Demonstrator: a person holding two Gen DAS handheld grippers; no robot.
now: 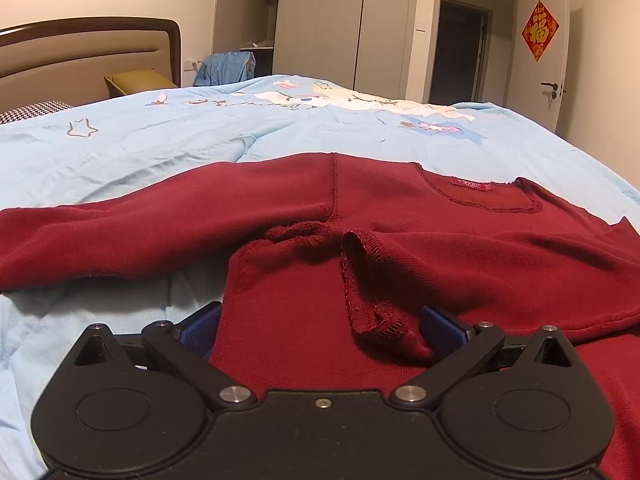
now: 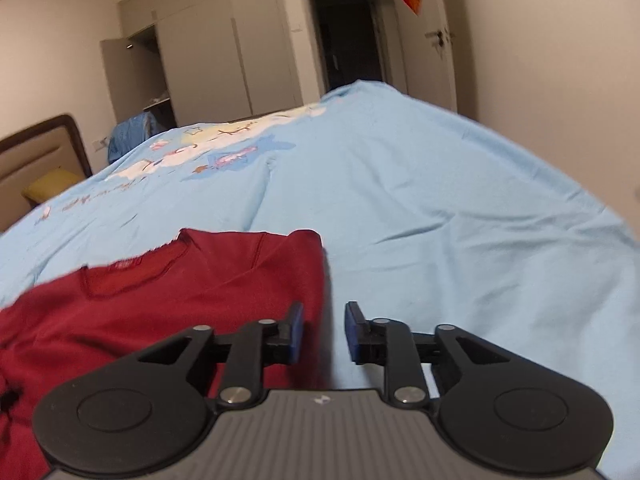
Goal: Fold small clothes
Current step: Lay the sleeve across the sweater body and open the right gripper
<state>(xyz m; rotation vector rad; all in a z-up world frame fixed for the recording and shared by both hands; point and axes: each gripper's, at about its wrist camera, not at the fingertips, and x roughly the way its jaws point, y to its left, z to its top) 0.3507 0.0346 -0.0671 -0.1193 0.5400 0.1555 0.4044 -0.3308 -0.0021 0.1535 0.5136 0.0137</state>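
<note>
on a bed, nearest in the left wrist view, the left gripper [image 1: 320, 320] has its jaws spread wide, with dark red cloth lying between them but not pinched. this red garment [image 1: 400, 232] lies inside out on the light blue quilt [image 1: 200, 140], one sleeve stretched to the left and a seamed flap bunched in the middle. the right gripper [image 2: 324, 330], jaws a little apart and empty, hovers just over the garment's right edge [image 2: 316, 280]. folding seems barely begun; next, each gripper likely must close on an edge. beyond stand a headboard [image 1: 80, 52] and wardrobe [image 1: 320, 20].
</note>
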